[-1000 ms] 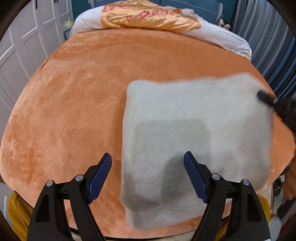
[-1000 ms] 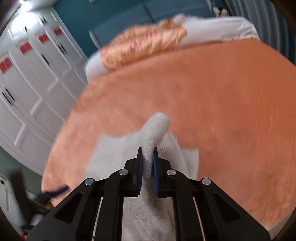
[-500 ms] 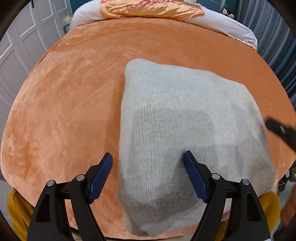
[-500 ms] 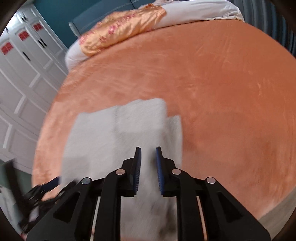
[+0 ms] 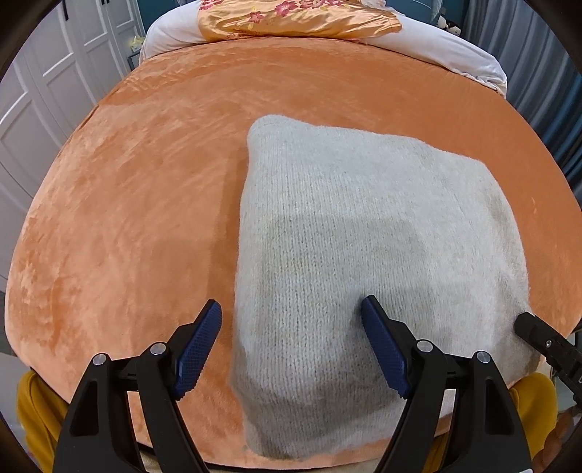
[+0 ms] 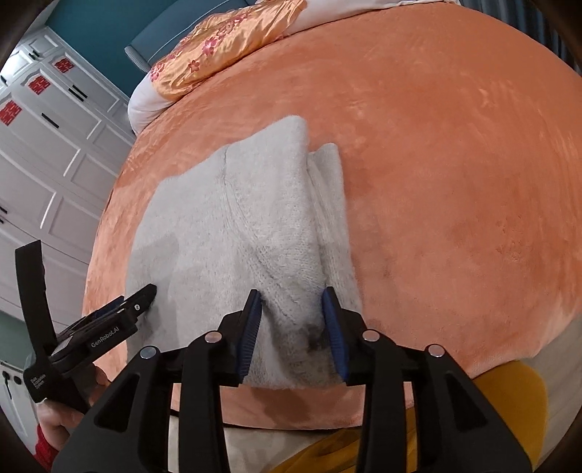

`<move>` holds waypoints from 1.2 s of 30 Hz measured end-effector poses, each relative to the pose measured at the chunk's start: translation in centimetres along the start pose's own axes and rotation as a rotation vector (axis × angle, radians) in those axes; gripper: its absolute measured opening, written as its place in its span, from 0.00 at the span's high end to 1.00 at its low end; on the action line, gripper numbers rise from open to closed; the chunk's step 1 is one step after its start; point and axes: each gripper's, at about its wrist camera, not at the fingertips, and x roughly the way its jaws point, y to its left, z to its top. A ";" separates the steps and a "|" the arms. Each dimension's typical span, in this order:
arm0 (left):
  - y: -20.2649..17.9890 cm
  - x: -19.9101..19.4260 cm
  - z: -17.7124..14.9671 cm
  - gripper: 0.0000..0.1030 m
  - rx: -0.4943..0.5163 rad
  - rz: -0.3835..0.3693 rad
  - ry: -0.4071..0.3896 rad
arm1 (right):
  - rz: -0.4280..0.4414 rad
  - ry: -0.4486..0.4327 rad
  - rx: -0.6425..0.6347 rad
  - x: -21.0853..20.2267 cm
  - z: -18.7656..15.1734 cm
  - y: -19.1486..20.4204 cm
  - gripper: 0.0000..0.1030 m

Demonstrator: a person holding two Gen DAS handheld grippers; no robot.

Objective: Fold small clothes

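A light grey knitted garment [image 5: 363, 233] lies folded into a rough rectangle on the orange plush bed cover [image 5: 145, 182], near the front edge. It also shows in the right wrist view [image 6: 254, 225], with folded layers along its right side. My left gripper [image 5: 291, 345] is open and empty, its jaws standing either side of the garment's near left part. My right gripper [image 6: 293, 327] is open and empty over the garment's near right edge. The left gripper also shows in the right wrist view [image 6: 120, 316].
An orange floral satin pillow [image 5: 291, 18] on a white pillow [image 5: 454, 51] lies at the head of the bed. White wardrobe doors [image 6: 43, 145] stand to the left. Dark curtains [image 5: 560, 109] hang on the right. The bed's front edge is just below the grippers.
My right gripper let go of the garment's fold, opened and drew back to the near edge. The garment dropped flat. My left gripper stayed open, almost still.
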 end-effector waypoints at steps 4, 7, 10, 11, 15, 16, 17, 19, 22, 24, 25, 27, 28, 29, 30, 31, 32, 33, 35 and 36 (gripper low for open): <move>-0.2 -0.1 -0.1 0.26 0.006 0.012 -0.007 | -0.007 -0.012 -0.039 -0.4 -0.5 0.4 0.73; -0.3 -0.2 -0.2 0.26 0.011 0.018 -0.007 | 0.030 -0.110 -0.056 -2.6 -0.5 1.1 0.87; -0.3 -0.2 -0.2 0.26 0.009 0.014 -0.006 | 0.129 -0.218 -0.032 -6.4 0.0 1.5 0.89; -0.3 -0.4 -0.2 0.26 0.007 0.010 -0.009 | 0.150 -0.229 -0.029 -7.0 0.0 1.5 0.89; -0.4 0.1 -0.8 0.24 0.023 0.027 -0.009 | -0.056 -0.090 -0.066 -2.3 -0.7 0.1 0.89; -0.3 0.4 -0.9 0.24 0.018 0.022 0.000 | -0.098 -0.019 -0.061 -0.1 -1.1 -0.9 0.89; -0.2 0.6 -1.0 0.23 0.009 0.014 0.010 | -0.076 0.018 -0.025 1.6 -1.7 -2.1 0.89; -0.2 0.8 -1.1 0.23 0.003 0.017 0.007 | -0.032 0.004 0.020 1.0 -1.6 -2.6 0.88; -0.1 0.7 -1.0 0.22 0.008 0.018 0.006 | -0.015 -0.005 0.048 -0.4 -0.6 -2.0 0.84; 0.0 0.6 -1.0 0.22 -0.001 0.017 0.009 | -0.004 -0.041 0.041 -1.8 0.1 -1.1 0.84; 0.0 0.5 -1.0 0.22 -0.001 0.019 0.009 | -0.004 -0.061 0.033 -2.2 0.4 -0.7 0.84; -0.2 0.4 -0.9 0.23 0.002 0.024 0.008 | -0.017 -0.102 0.005 -3.1 1.2 0.4 0.84; -0.2 0.4 -1.0 0.23 0.004 0.026 0.006 | -0.009 -0.111 -0.008 -3.1 1.8 1.0 0.84; -0.3 0.4 -1.0 0.23 0.005 0.028 0.005 | -0.007 -0.113 -0.018 -2.8 2.2 1.3 0.84; -0.3 0.4 -1.0 0.23 0.005 0.029 0.005 | -0.017 -0.112 -0.031 -2.3 2.4 1.6 0.84; -0.3 0.4 -1.0 0.23 0.005 0.029 0.005 | -0.048 -0.110 -0.053 -1.3 3.2 2.1 0.84; -0.3 0.4 -1.1 0.22 0.006 0.030 0.005 | -0.077 -0.110 -0.067 -0.7 3.6 2.3 0.84; -0.3 0.4 -1.1 0.22 0.007 0.030 0.005 | -0.108 -0.110 -0.077 0.1 4.1 2.4 0.83; -0.3 0.4 -1.1 0.22 0.008 0.029 0.006 | -0.144 -0.091 -0.064 2.1 5.5 1.8 0.63; -0.3 0.3 -1.1 0.22 0.008 0.028 0.006 | -0.152 -0.082 -0.055 2.8 5.7 1.3 0.63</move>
